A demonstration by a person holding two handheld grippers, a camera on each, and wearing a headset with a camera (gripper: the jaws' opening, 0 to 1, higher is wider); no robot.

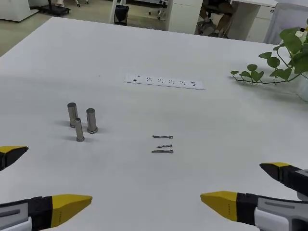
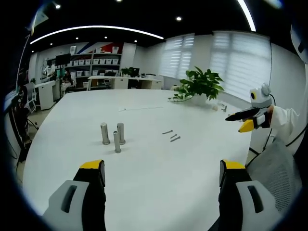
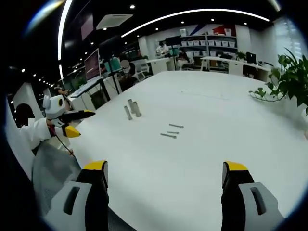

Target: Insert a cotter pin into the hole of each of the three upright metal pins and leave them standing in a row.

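Metal pins (image 1: 79, 120) upright, clustered; cotter pins (image 1: 162, 144) lying flat.

The table (image 1: 216, 120) is smooth, matt white. The metal pins (image 1: 91, 120) are dull grey metal with a soft sheen; the cotter pins (image 1: 162, 151) are thin, darker metal. The power strip (image 1: 164, 81) looks like white plastic. The left gripper (image 2: 161, 166) and right gripper (image 3: 164, 166) wear matt yellow-and-black plastic.

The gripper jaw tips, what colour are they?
Yellow, with black behind them; clearest in the head view, on the right gripper.
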